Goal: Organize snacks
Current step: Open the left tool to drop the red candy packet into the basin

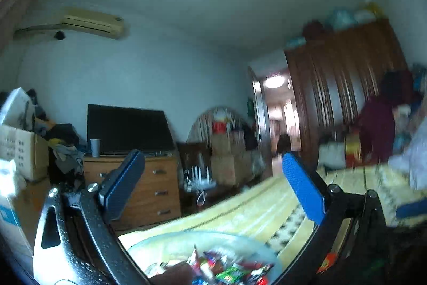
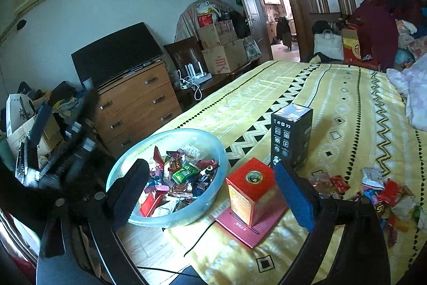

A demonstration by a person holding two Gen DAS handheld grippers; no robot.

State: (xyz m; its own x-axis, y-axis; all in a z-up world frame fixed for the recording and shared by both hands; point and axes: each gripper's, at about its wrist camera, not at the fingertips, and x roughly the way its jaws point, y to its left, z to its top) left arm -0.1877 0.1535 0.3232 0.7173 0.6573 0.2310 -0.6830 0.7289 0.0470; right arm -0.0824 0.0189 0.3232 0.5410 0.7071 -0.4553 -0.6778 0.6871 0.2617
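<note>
Clear bowl [image 2: 170, 215] w/ mixed bright snack wrappers [image 2: 181, 175]

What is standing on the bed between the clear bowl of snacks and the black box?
A red box on a red booklet stands between the bowl and the black box, shown in the right wrist view.

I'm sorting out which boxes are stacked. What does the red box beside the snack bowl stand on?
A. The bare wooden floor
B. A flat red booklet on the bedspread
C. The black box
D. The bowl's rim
B. In the right wrist view the red box stands on a flat red booklet lying on the yellow bedspread, apart from the black box behind it.
</note>
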